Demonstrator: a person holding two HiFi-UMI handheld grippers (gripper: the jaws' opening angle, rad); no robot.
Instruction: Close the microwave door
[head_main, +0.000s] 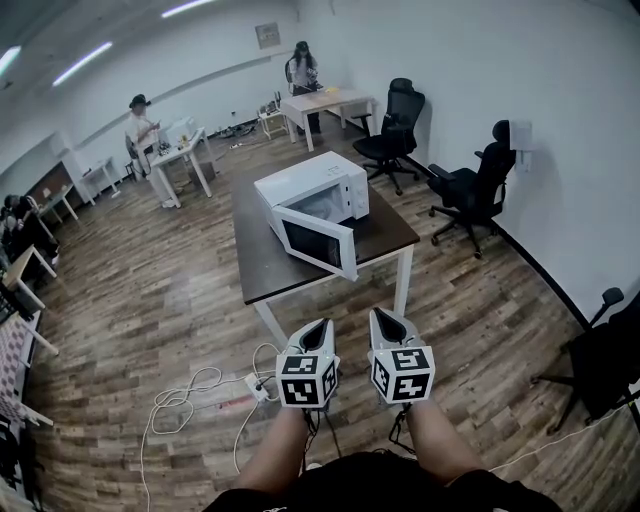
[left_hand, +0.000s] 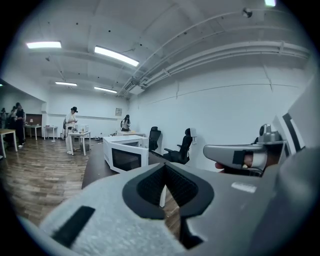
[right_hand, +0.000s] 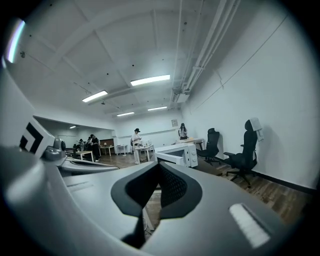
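Microwave (head_main: 312, 190) seen on bench (head_main: 258, 268) well ahead, door (head_main: 318, 243) swung open. Left tongs (head_main: 320, 330) and right tongs (head_main: 381, 322) pressed together, nothing held. Door best pushed at free edge, steadily, until latched.

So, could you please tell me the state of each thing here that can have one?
White box-shaped microwave oven: standing on the dark brown table, cavity exposed.
White-framed glass microwave door: swung open.
Left gripper: jaws shut, empty, short of the table.
Right gripper: jaws shut, empty, short of the table.
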